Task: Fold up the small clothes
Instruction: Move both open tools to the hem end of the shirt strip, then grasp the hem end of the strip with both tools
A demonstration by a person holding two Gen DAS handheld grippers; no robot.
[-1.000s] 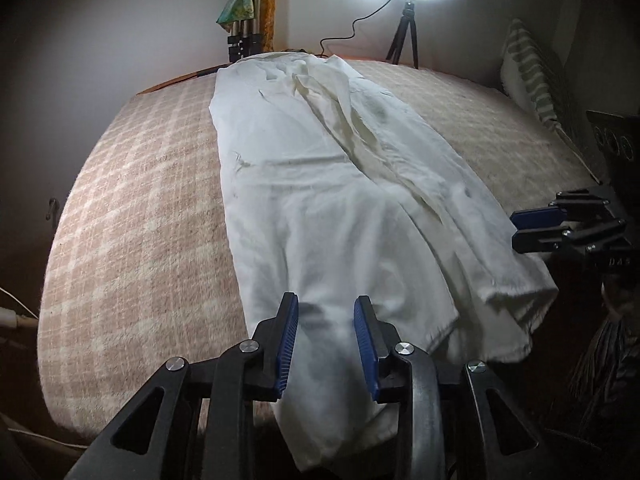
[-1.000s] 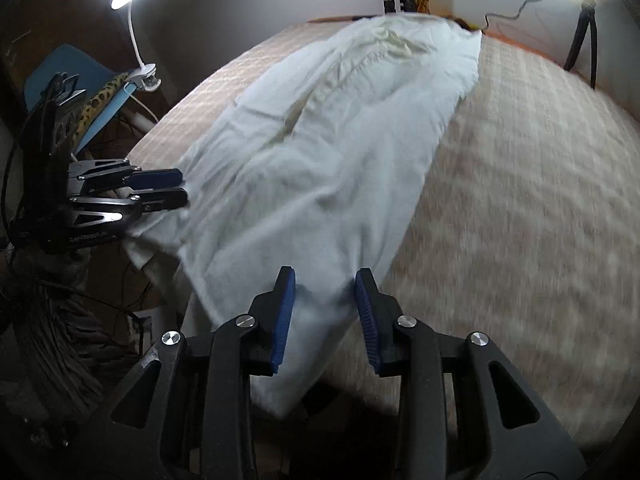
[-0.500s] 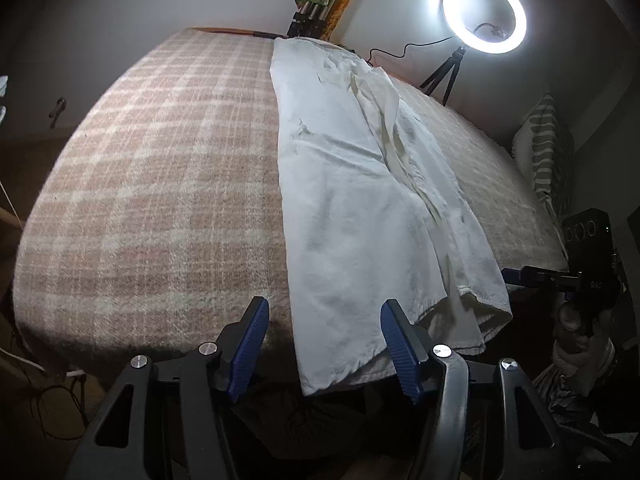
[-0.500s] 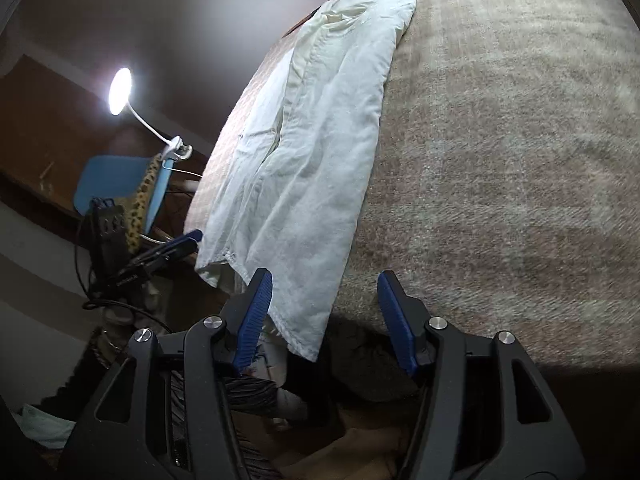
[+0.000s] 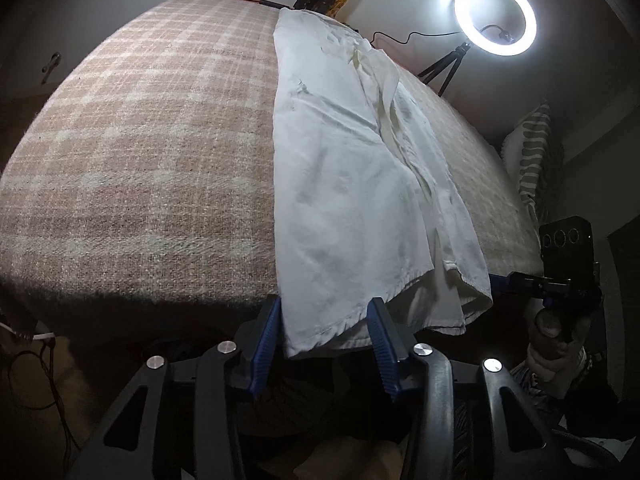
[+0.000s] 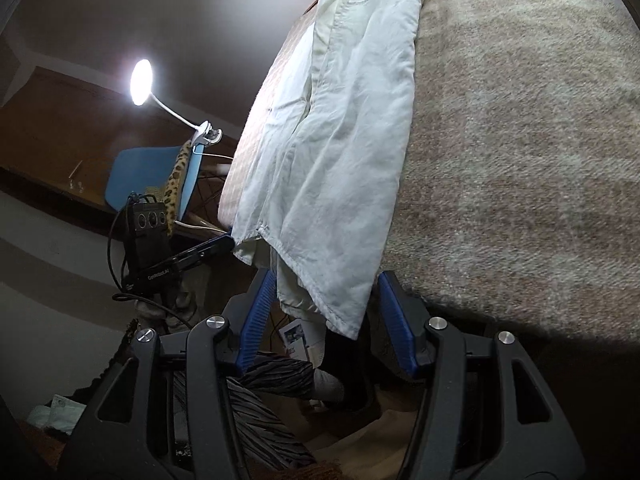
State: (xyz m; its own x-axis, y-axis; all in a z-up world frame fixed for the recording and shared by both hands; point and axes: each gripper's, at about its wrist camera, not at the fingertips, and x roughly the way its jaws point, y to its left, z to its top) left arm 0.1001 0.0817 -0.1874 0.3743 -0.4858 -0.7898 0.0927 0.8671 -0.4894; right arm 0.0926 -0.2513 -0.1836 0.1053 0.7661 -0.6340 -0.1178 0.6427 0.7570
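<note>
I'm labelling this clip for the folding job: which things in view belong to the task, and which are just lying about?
Part of the job:
- white garment, hem hanging over the bed's near edge
- left gripper, open at one hem corner
- right gripper, open at the other corner
- plaid blanket, the folding surface

Just lying about:
- ring light
- clip lamp
- blue chair
- striped pillow

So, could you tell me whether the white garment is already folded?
Partly: the white garment lies lengthwise on the plaid blanket, sides lapped inward, hem overhanging.
</note>
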